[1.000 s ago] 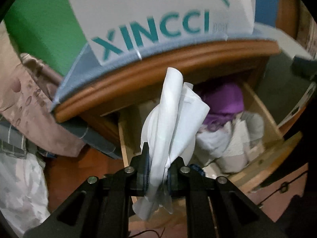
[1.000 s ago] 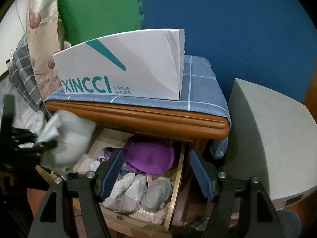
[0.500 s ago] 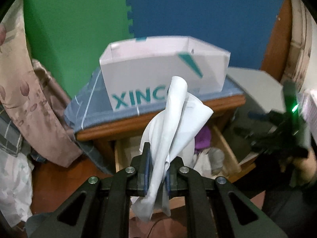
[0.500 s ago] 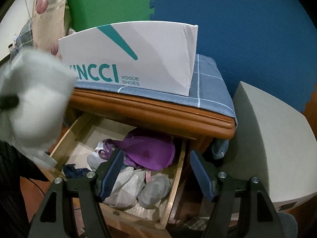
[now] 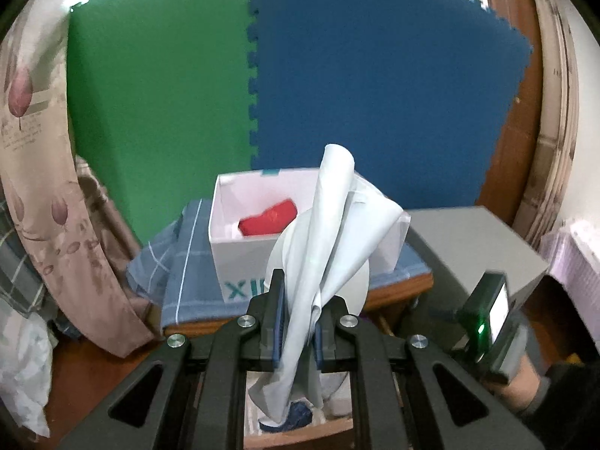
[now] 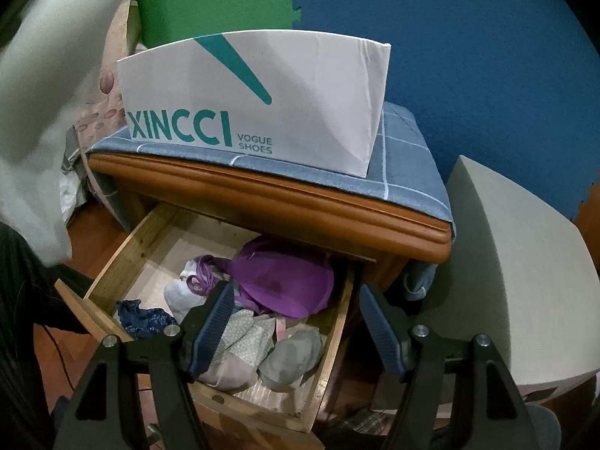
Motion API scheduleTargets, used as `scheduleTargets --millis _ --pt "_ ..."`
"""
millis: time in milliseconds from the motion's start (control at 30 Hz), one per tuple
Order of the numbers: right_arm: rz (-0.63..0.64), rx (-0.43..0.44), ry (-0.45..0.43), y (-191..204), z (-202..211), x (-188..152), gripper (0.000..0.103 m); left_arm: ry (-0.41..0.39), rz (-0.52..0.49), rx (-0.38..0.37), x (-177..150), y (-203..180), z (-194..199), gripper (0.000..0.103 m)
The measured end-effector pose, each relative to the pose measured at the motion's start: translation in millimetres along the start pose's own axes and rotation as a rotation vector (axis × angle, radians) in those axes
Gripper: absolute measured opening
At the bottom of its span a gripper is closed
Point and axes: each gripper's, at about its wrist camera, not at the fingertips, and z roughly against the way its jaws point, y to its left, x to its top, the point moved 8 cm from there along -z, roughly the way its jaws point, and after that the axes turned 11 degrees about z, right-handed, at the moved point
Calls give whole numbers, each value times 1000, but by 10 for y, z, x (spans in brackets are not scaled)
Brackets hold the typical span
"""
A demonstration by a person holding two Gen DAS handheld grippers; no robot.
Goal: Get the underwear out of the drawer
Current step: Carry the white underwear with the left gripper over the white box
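Now the left gripper (image 5: 296, 322) is clenched on pale underwear (image 5: 330, 247), held above the drawer (image 6: 112, 262), its length pointing toward the box (image 5: 247, 255) ahead; the right gripper (image 6: 296, 322) hovers released over the drawer.

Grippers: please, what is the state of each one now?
Left gripper: closed on the pale grey underwear.
Right gripper: open, holding nothing, above the drawer.

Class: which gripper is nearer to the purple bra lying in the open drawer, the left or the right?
Right. The right gripper hangs open just above the purple bra in the drawer. The left gripper, shut on pale underwear, is raised facing the shoebox.
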Motion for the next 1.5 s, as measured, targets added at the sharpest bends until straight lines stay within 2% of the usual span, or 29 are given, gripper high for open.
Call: scheduleTargets --millis 233,500,733,933,1067,1200,1367,1500 --pt "7 3 0 18 -2 1 71 -55 50 -34 438 2 129 10" --pt "1 13 1 21 -7 -4 71 -140 17 -23 996 -124 214 10" --pt "2 19 -4 34 1 -4 71 -259 12 -23 1741 -294 232 11" --pt "1 24 -6 34 3 -3 71 -326 27 -24 2239 -426 137 11" --pt "0 28 -9 38 8 -3 71 -362 8 -3 2353 -505 22 11" --pt "-2 31 -14 38 23 1 71 -361 1 18 2331 -545 -191 11" --pt "-8 39 -17 40 27 -4 71 -317 2 78 2223 -440 -550 11" --pt "-8 44 -16 50 27 -1 71 -249 36 125 2027 -228 -903 11"
